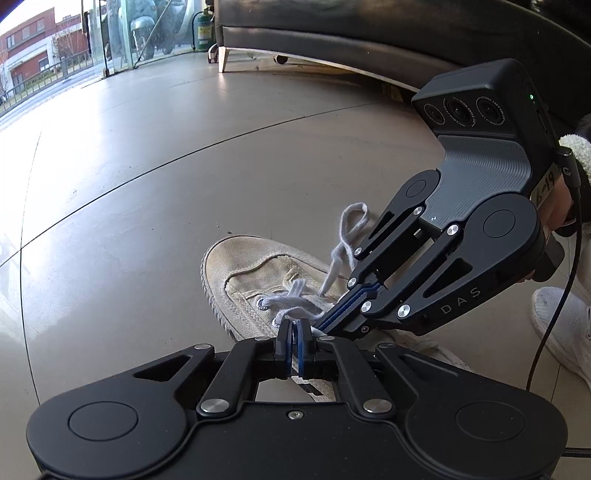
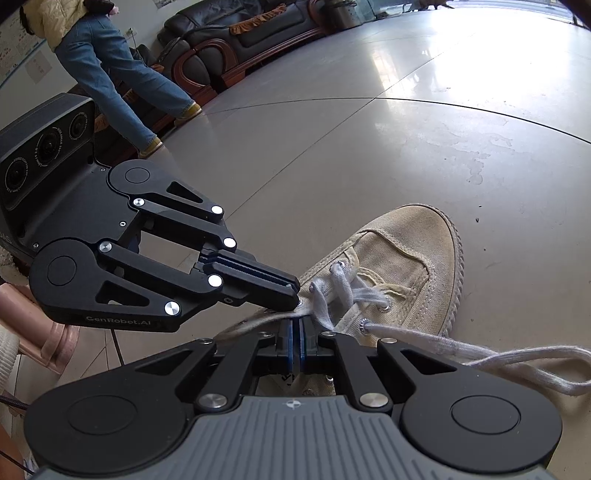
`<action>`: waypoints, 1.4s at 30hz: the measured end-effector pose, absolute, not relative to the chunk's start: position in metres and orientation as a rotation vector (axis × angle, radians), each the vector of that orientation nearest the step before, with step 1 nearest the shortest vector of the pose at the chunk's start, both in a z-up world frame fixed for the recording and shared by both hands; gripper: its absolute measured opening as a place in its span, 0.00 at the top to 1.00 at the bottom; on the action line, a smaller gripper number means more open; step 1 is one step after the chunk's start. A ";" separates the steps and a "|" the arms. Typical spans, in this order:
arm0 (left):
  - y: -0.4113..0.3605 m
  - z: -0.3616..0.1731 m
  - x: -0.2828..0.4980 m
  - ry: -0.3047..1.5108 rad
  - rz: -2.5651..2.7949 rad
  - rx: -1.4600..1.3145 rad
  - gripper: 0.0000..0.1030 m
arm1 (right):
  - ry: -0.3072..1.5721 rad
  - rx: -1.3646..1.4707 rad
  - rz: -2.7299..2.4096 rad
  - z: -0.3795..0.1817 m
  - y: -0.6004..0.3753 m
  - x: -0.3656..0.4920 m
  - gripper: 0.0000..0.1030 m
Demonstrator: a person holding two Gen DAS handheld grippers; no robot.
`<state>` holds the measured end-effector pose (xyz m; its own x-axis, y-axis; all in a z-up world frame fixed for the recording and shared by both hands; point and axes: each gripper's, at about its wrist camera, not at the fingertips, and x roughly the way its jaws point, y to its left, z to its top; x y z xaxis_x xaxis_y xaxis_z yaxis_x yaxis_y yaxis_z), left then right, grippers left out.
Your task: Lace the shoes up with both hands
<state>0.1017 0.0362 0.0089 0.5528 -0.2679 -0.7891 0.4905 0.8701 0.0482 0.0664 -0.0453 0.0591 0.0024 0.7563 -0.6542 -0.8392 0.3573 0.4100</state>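
Observation:
A worn beige canvas shoe (image 1: pixel 251 266) (image 2: pixel 406 258) lies on the tiled floor with a grey-white shoelace (image 1: pixel 347 236) (image 2: pixel 480 354) threaded through its front eyelets. My left gripper (image 1: pixel 294 325) (image 2: pixel 295 297) is shut, and its tips pinch a lace strand at the crossing by an eyelet. My right gripper (image 2: pixel 295 323) (image 1: pixel 319 326) comes in from the other side, shut on a strand of the same lace, with its tips almost touching the left's. A loose loop of lace trails off the shoe's side onto the floor.
A dark leather sofa (image 1: pixel 369 29) (image 2: pixel 240 37) lines the far wall. A person in jeans (image 2: pixel 110 66) walks beside it. The holder's white shoe (image 1: pixel 561 321) stands next to the canvas shoe. A green extinguisher (image 1: pixel 203 29) stands by the glass wall.

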 end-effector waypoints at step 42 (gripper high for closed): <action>0.178 0.068 0.079 0.836 0.753 0.991 1.00 | 0.797 -0.496 1.162 0.063 -0.027 -0.011 0.87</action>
